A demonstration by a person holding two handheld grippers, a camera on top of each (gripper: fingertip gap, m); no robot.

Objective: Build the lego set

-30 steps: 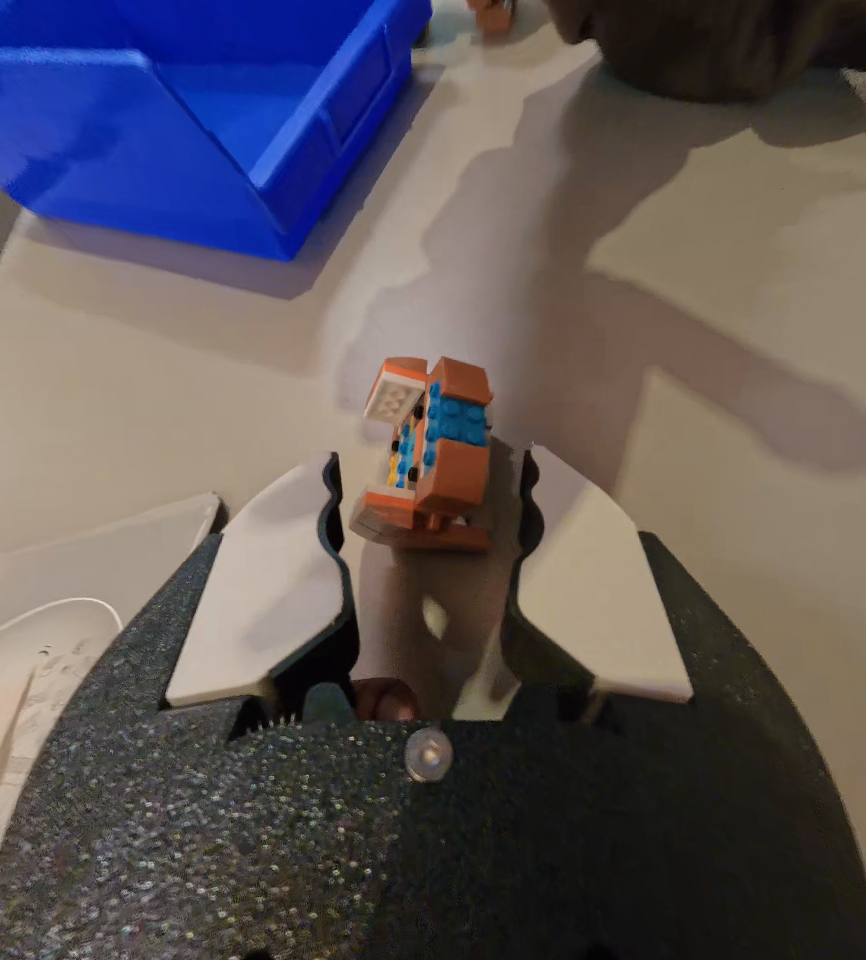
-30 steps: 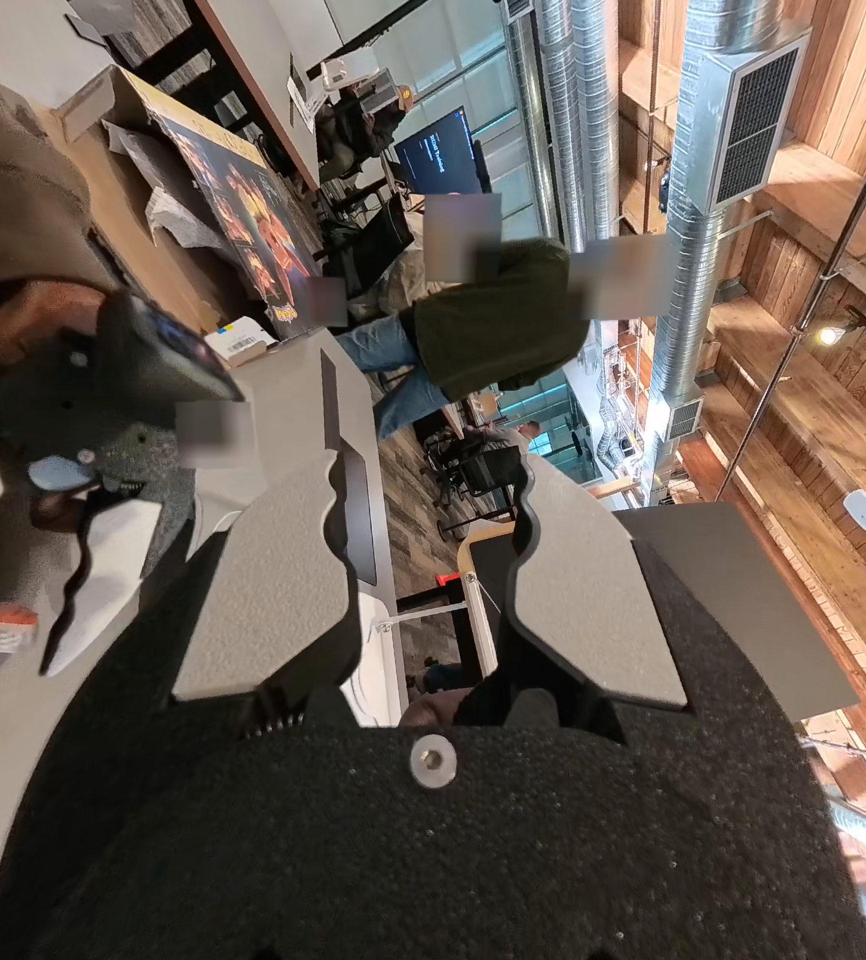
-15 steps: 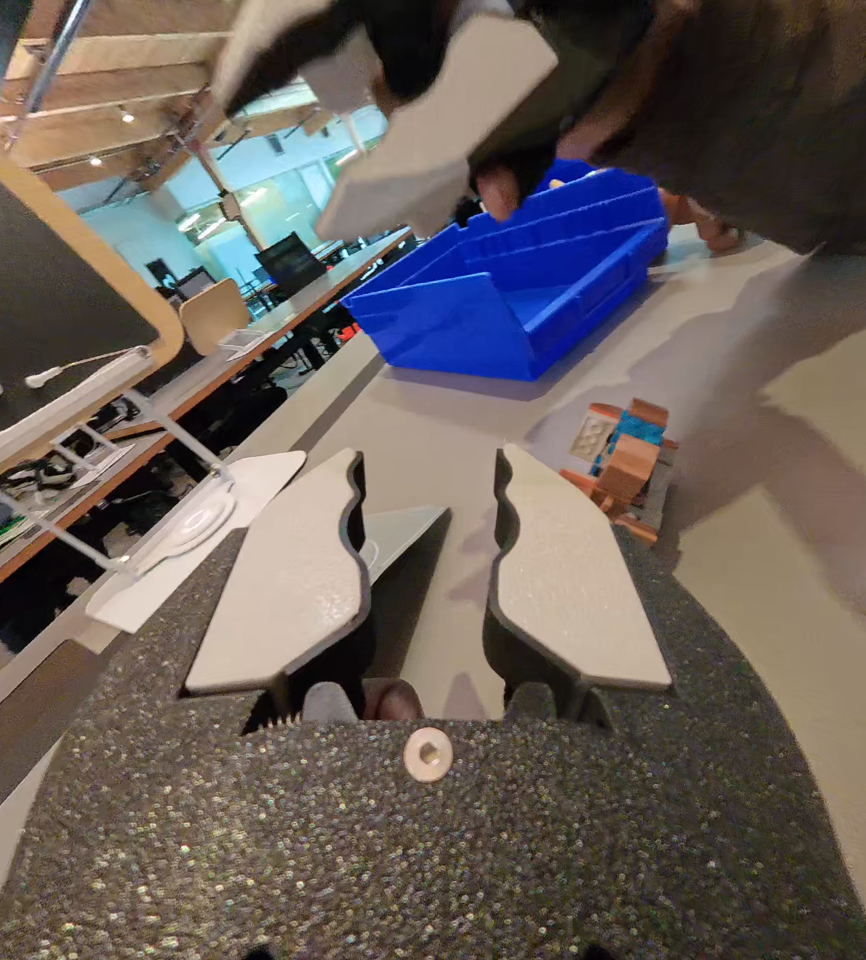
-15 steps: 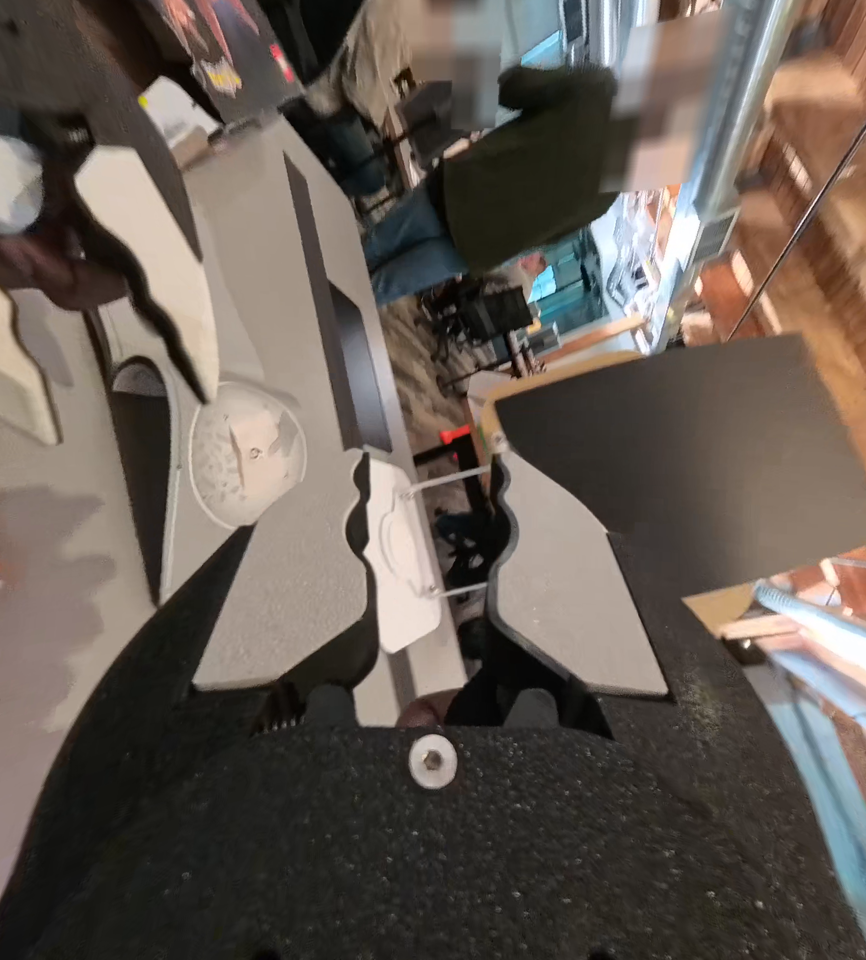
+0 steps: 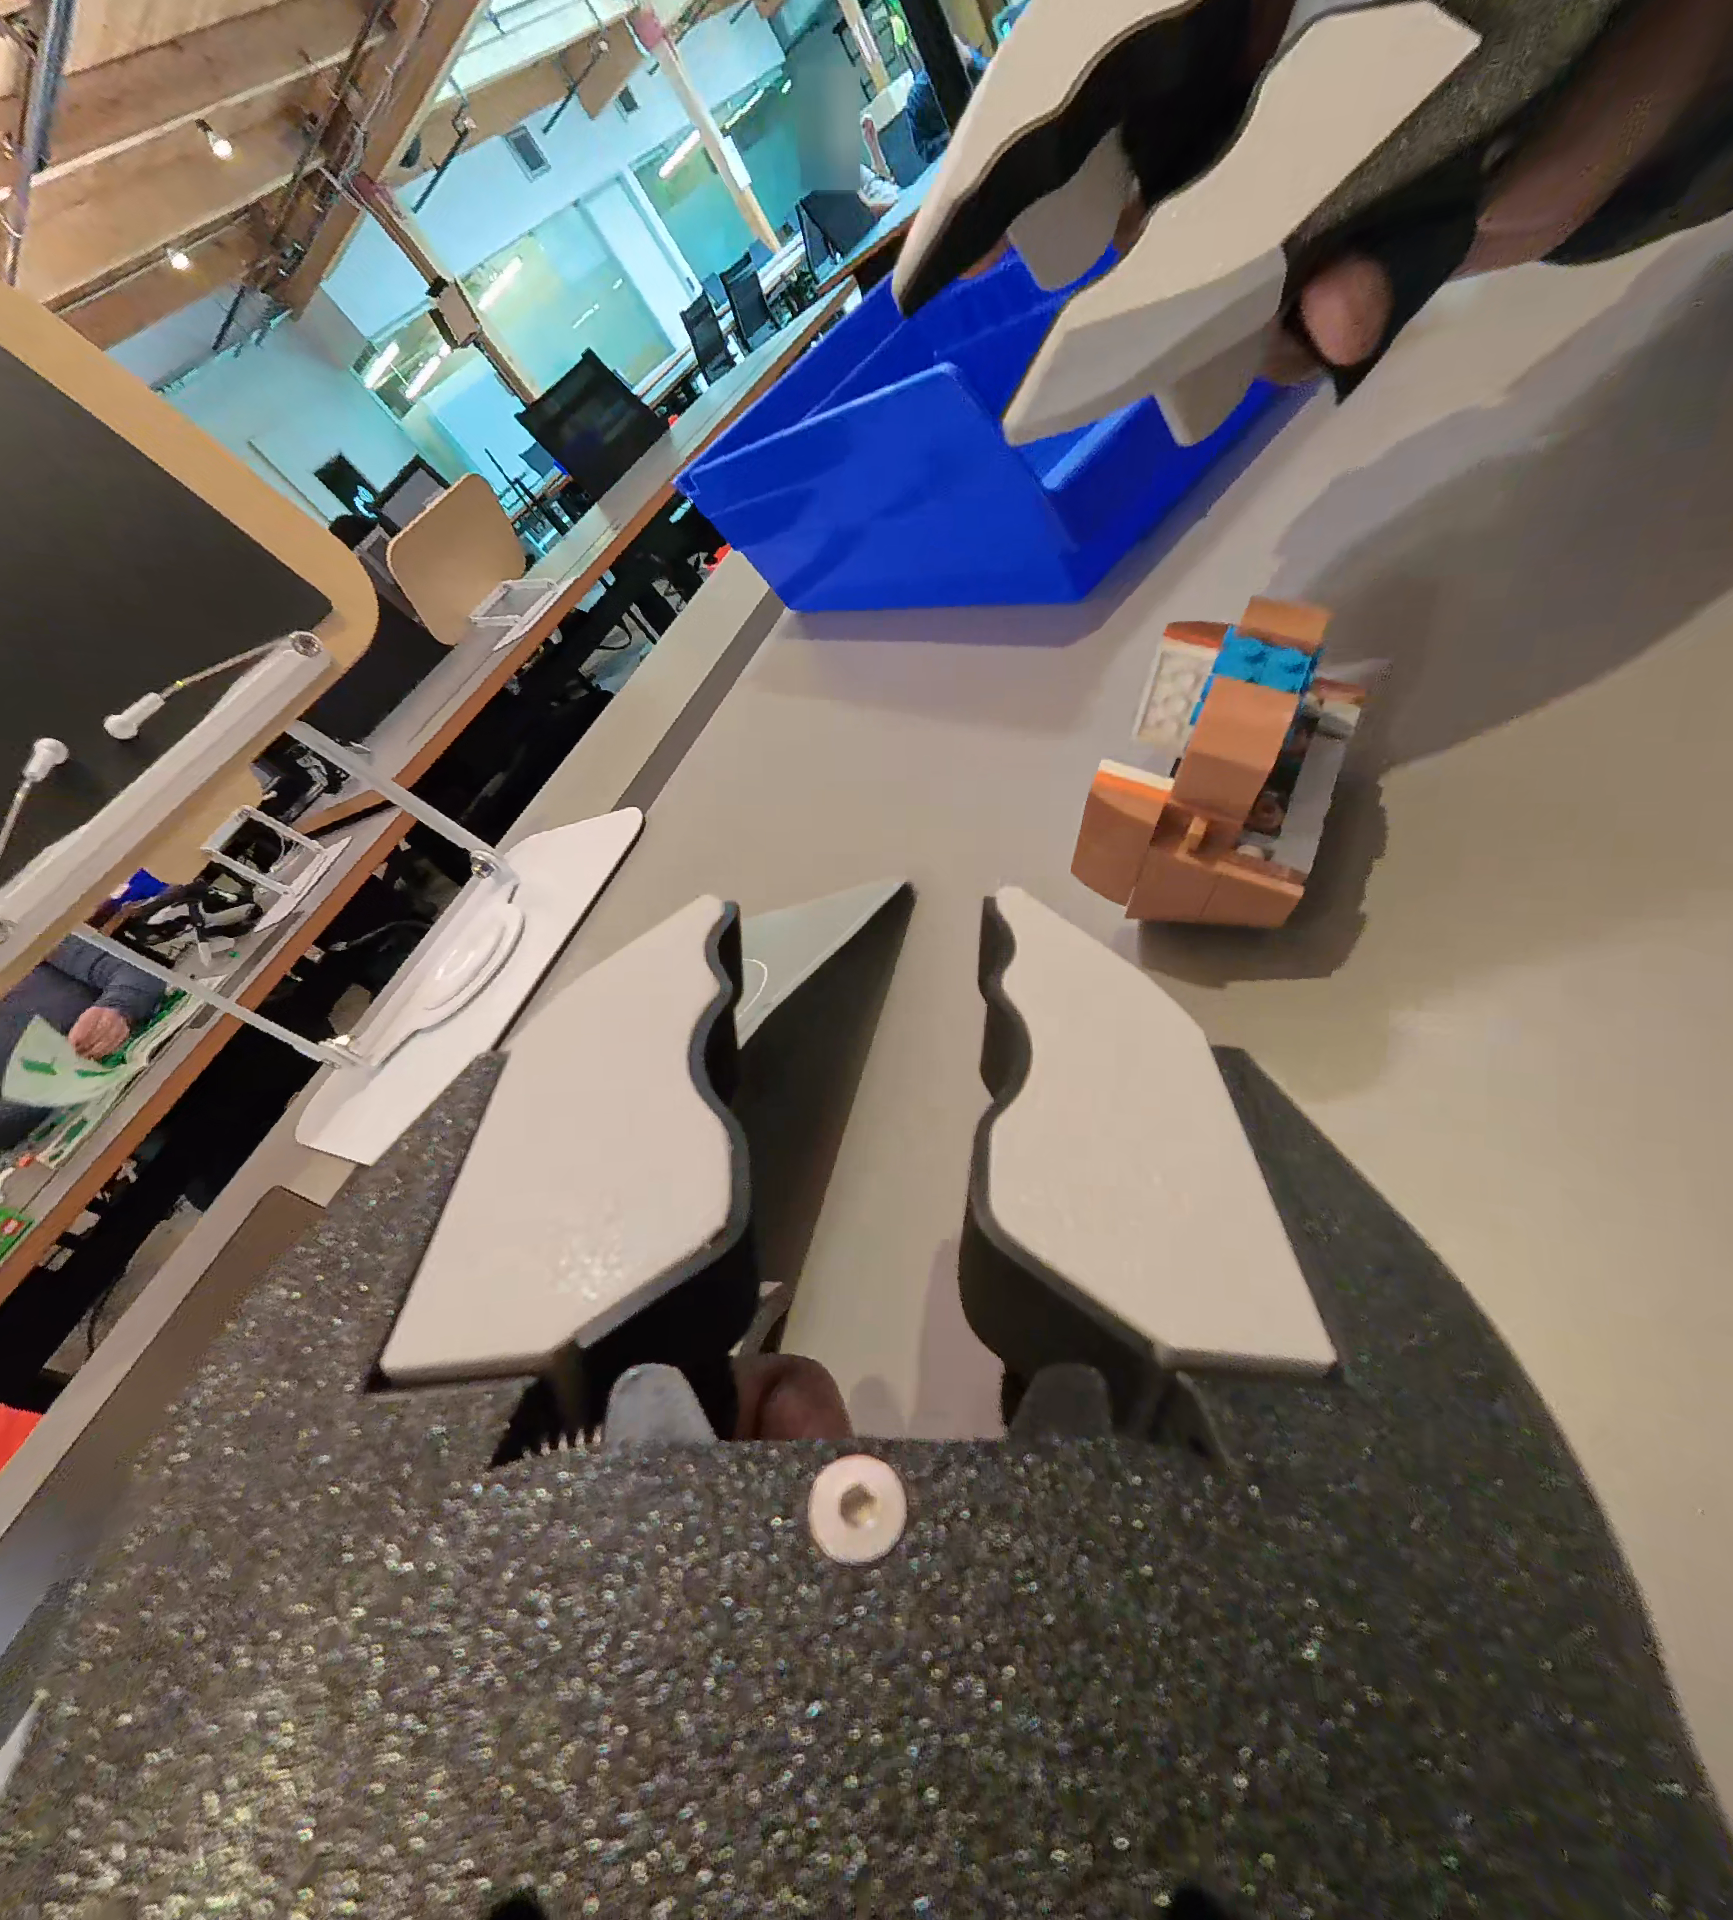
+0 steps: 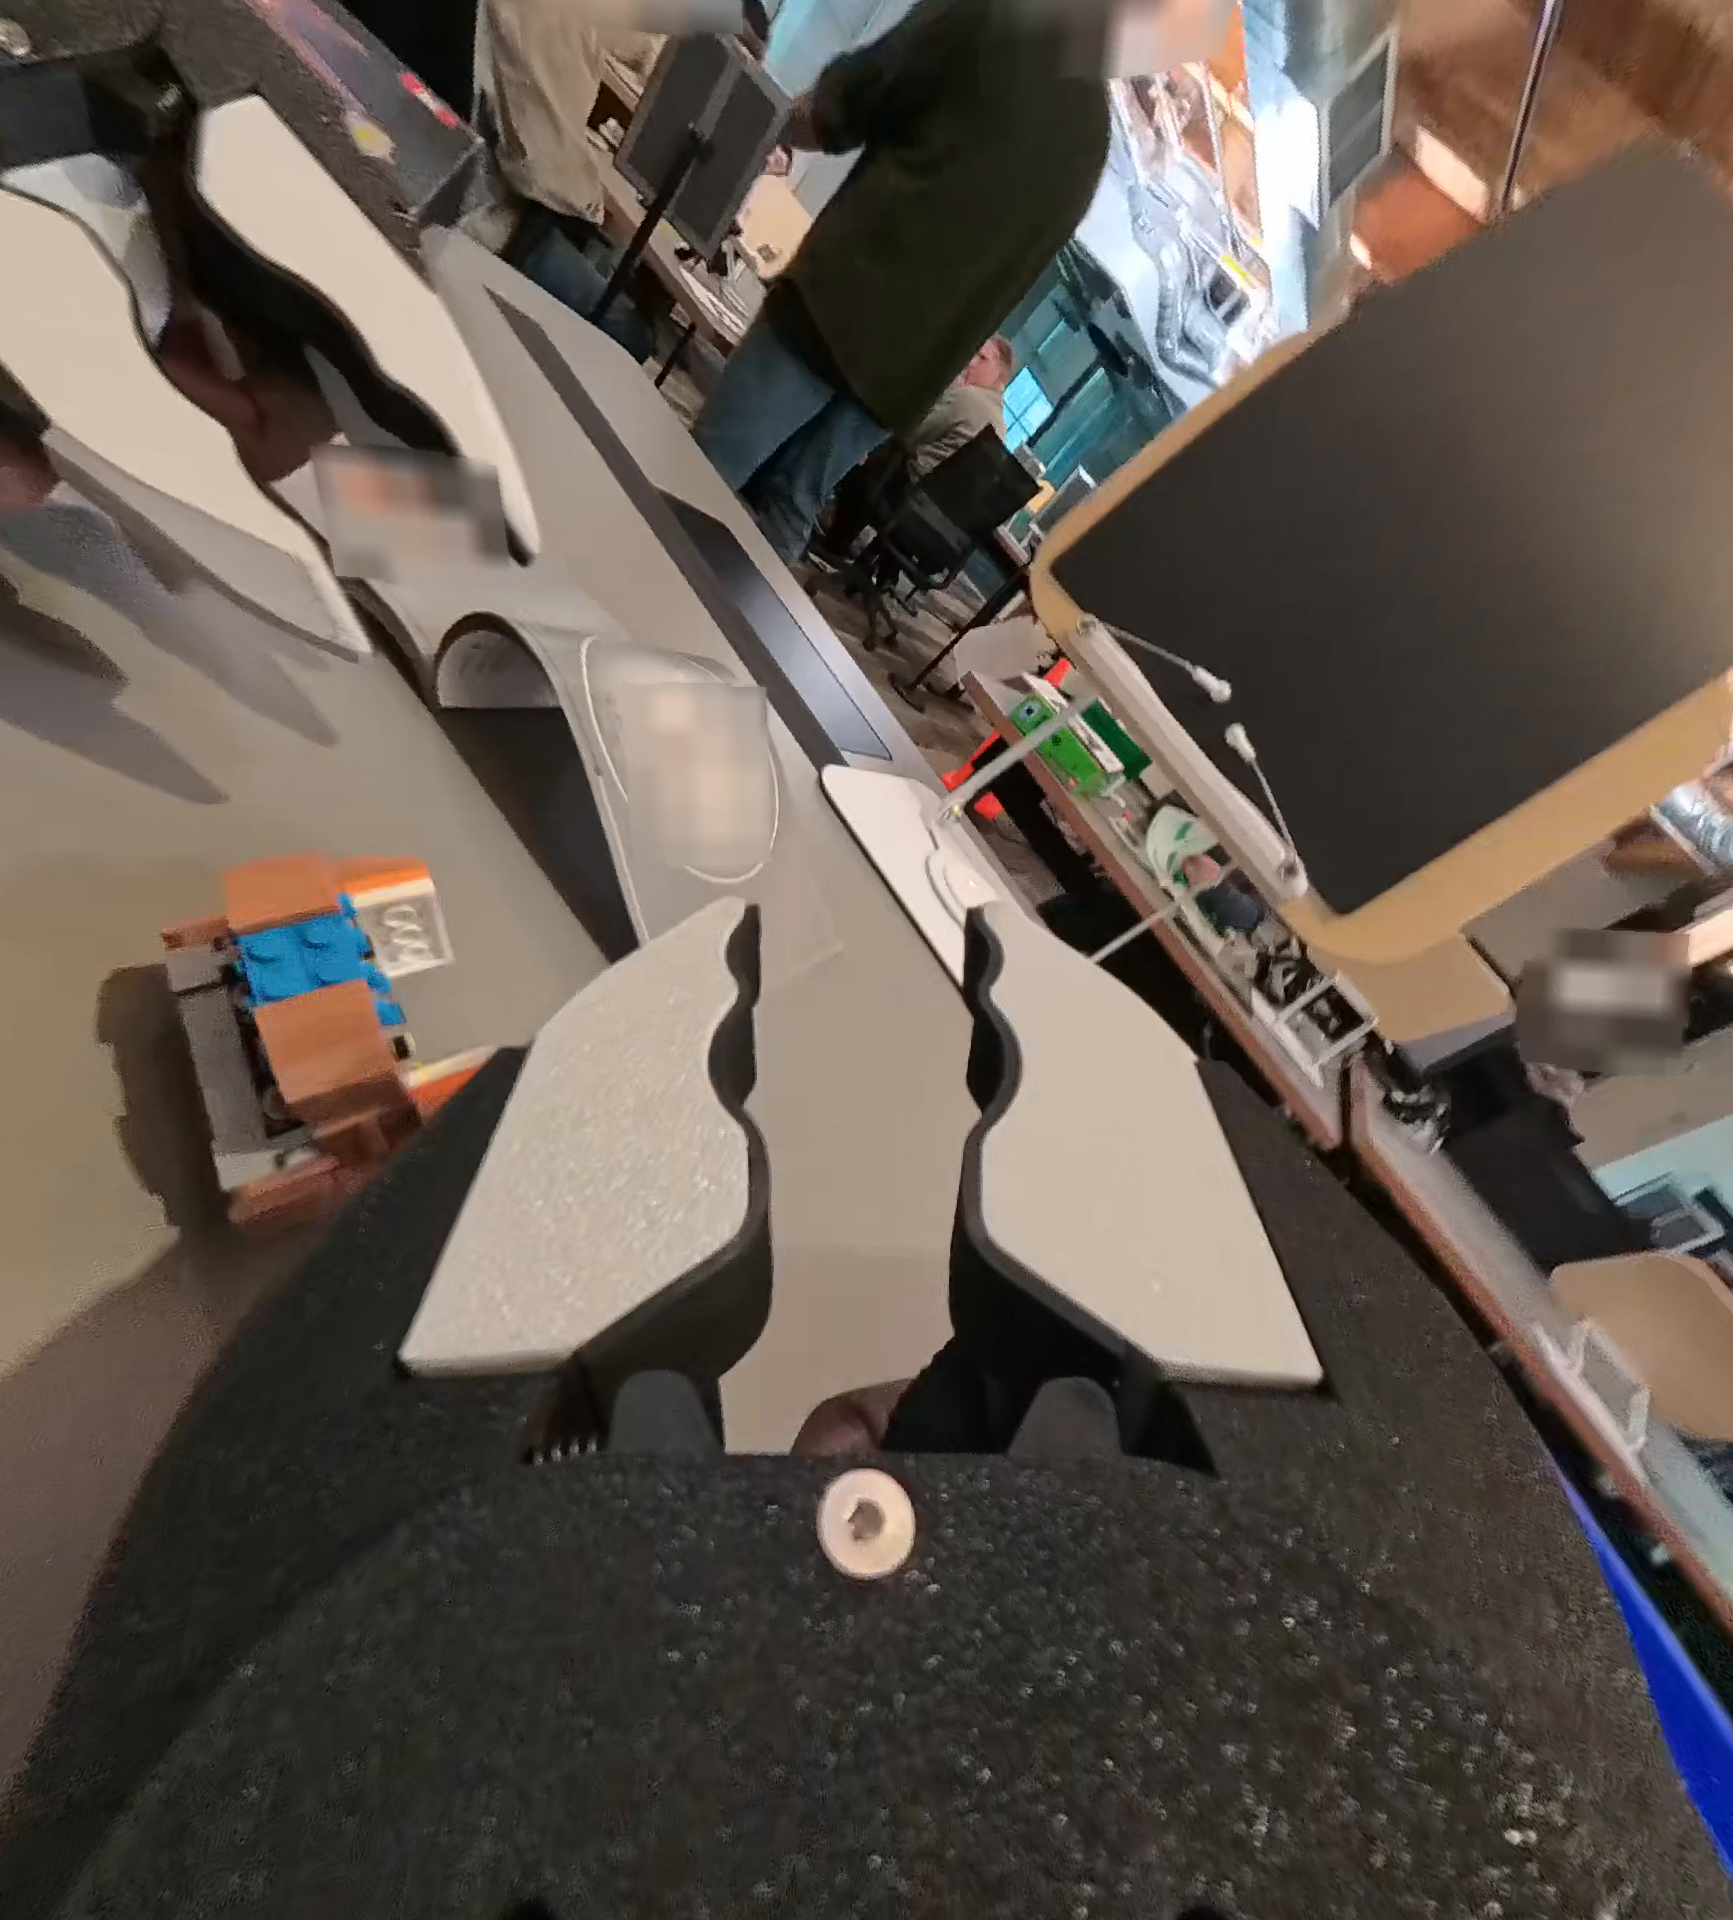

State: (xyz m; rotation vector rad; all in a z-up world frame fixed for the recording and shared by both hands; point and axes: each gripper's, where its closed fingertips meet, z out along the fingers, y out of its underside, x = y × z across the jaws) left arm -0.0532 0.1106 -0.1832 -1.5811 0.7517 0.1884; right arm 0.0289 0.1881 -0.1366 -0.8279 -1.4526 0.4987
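A small lego model (image 5: 1226,769) of brown, orange, blue and grey bricks lies on the grey table (image 5: 1464,1143). My left gripper (image 5: 857,914) is open and empty. It is low over the table, and the model is ahead and to its right, apart from it. My right gripper (image 6: 862,920) is open and empty, with the model (image 6: 311,1018) to its left, partly hidden behind its body. In the left wrist view the right gripper (image 5: 966,353) hangs above the model. In the right wrist view the left gripper (image 6: 436,587) is at the upper left.
A blue bin (image 5: 893,499) stands beyond the model. A white stand base (image 5: 488,966) with a black board (image 5: 62,520) sits at the table's edge. A clear round disc (image 6: 675,769) lies on the table. People and desks are behind. Spacing between my two grippers at the tips: around 12 cm.
The left gripper has drawn back from the model and tilted up from looking down at it to looking across the table. The right gripper swung down toward the table. Both jaw gaps narrowed a little.
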